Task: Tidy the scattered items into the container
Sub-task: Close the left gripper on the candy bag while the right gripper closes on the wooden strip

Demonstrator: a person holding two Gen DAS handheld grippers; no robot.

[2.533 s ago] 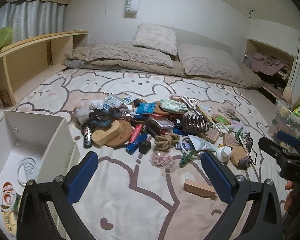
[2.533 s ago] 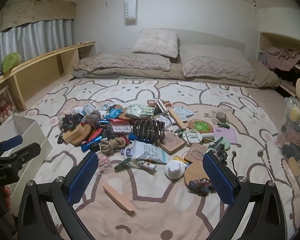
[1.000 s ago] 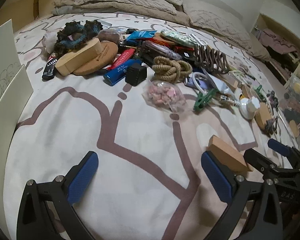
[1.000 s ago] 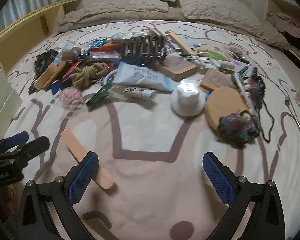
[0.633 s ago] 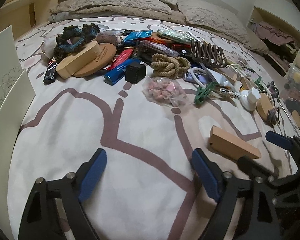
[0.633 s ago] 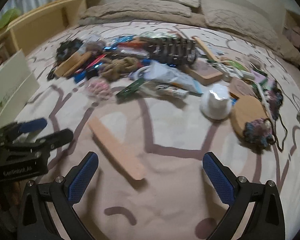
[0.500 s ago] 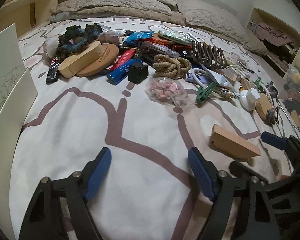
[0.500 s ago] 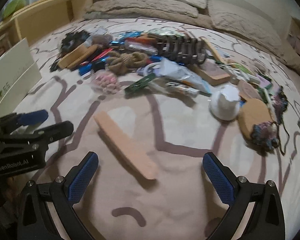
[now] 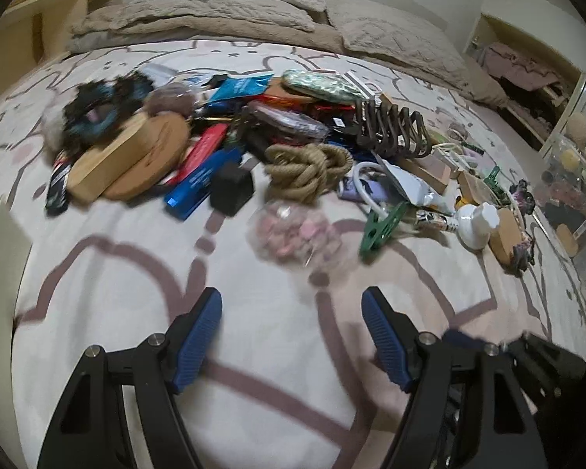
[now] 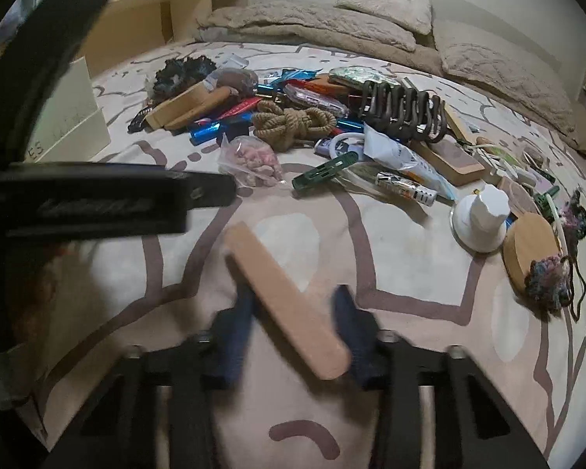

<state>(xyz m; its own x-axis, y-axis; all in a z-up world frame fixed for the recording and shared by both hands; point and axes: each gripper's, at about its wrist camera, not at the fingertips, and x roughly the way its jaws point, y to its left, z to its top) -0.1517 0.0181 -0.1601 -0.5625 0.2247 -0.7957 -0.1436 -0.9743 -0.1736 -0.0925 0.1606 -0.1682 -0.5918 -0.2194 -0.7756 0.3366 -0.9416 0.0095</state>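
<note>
The pale tan rectangular wooden block (image 10: 285, 301) now lies diagonally between the right gripper's (image 10: 293, 336) blue-padded fingers (image 10: 236, 336), in the lower middle of the right wrist view. Half a second ago those fingers stood wide at the frame's lower corners with the block lying free ahead of them on the bedspread; since then they have drawn in around it. Motion blur softens the pads, so contact is not certain, but they appear clamped on the block's sides. I judge the first pickup to be under way, with the carry to the container next.

The left gripper (image 9: 291, 336) has changed too: its blue pads (image 9: 197, 336) have narrowed from the wide spread of a second ago, yet a clear gap remains and nothing sits between them, only bare cream bedspread with brown bunny outlines (image 9: 117, 293). In the right wrist view its black body crosses the left middle of the frame.

Beyond the block, the scattered pile is untouched in the upper half of both views: a clear bag of pink pieces (image 10: 252, 162), a knotted tan rope (image 10: 293, 123), a green plastic clip (image 10: 324, 174), a white cap-shaped piece (image 10: 480, 217), a round wooden disc (image 10: 531, 250). The white box-like container (image 10: 72, 117) shows at the upper left of the right wrist view, well apart from the block, so nearly all the tidying remains.
</note>
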